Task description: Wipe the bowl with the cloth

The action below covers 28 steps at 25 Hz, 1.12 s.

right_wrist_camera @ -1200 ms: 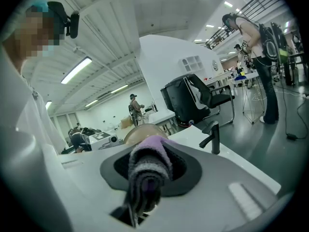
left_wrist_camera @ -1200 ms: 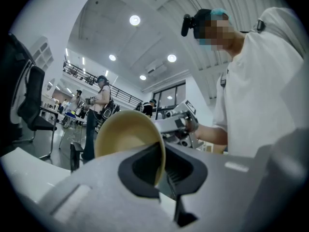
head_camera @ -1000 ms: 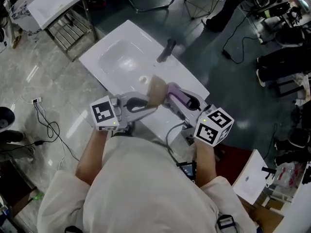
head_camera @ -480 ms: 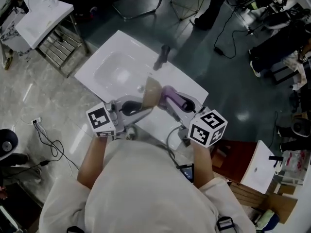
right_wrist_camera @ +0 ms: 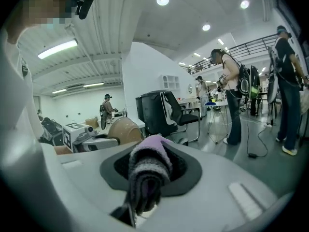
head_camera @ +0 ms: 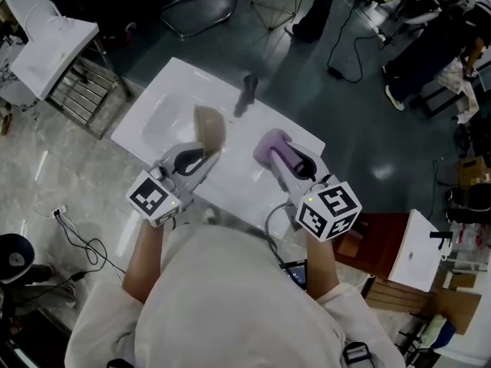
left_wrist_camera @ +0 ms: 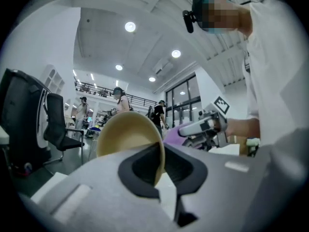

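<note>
Over the white ceramic washbasin slab (head_camera: 165,90) is where it's all going on, with both tools held up off the surface. The left gripper (head_camera: 203,150) has its jaws pinched nearly all the way together on the rim of the smooth, round tan bowl (head_camera: 209,127). In the left gripper view you can see the thin wall of the bowl clamped right between the two dark pads, and the rest of it sticks out ahead. The bowl's tipped up on its side and hangs above the middle of the slab, between the sunken basin and the black tap (head_camera: 247,94) at the far edge.

The right gripper (head_camera: 278,156) is closed on a purple-and-grey knitted cloth (head_camera: 270,142). It's bunched into a fat roll that fills the gap between the jaws and pokes out the front. The cloth sits above the slab's right-hand end, near the bowl but not touching it, with a clear gap between the two. Off the slab's left corner there's a metal rack (head_camera: 84,98) on the grey floor.
</note>
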Tool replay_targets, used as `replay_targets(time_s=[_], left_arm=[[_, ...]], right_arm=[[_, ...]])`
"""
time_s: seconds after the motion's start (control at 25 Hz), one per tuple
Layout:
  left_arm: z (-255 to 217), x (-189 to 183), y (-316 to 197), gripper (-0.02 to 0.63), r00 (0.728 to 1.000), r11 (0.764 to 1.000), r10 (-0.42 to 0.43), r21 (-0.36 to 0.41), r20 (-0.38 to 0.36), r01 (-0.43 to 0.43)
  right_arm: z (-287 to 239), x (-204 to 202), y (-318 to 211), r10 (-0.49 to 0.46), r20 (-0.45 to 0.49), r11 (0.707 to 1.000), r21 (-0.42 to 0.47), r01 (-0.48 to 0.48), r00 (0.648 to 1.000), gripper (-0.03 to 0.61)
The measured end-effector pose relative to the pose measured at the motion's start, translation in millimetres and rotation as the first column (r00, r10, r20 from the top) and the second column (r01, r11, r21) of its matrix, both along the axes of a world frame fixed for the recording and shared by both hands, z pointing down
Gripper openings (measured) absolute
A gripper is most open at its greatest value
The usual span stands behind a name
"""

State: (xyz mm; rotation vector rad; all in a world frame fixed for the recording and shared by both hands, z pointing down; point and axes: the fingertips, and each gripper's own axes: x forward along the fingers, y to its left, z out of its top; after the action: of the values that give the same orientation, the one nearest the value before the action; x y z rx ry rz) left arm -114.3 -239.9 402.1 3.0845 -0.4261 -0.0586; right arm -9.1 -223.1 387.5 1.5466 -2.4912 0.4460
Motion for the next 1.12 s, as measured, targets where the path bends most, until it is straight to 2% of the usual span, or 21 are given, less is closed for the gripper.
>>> replay_targets(time_s=[0.12,0.2,0.32,0.48,0.6,0.88,1.12], left_arm=[[-10,-9,-10,0.009,0.998,0.997,-0.062,0.052,0.030,0.060],[-11,-16,-21,0.009,0.989,0.989,-0.125,0.092,0.079,0.117],[-5,-25,-40,0.009,0.954,0.965,-0.251,0.125,0.166,0.232],[0,-35,-54,0.009,0.922,0.942,-0.331,0.131,0.201,0.310],[5,-37,-56,0.009,0.909,0.934,-0.351,0.160,0.225,0.321],[7,-33,-51,0.009,0.919,0.941,-0.320,0.187,0.229,0.281],[12,-27,-55,0.009,0.923,0.949,-0.296,0.184,0.246,0.255]], right_arm=[[-7,12,-3,0.057,-0.044,0.998,0.041,-0.055,0.997,0.097],[-10,19,-5,0.085,-0.078,0.995,0.061,-0.080,0.993,0.097],[-10,29,-6,0.115,-0.112,0.992,0.072,-0.107,0.987,0.097],[-9,43,-6,0.157,-0.143,0.986,0.083,-0.146,0.977,0.097],[-5,51,-5,0.175,-0.150,0.983,0.076,-0.165,0.973,0.097],[1,56,-4,0.181,-0.186,0.982,0.081,-0.169,0.966,0.094],[0,55,-10,0.180,-0.162,0.982,0.085,-0.168,0.970,0.094]])
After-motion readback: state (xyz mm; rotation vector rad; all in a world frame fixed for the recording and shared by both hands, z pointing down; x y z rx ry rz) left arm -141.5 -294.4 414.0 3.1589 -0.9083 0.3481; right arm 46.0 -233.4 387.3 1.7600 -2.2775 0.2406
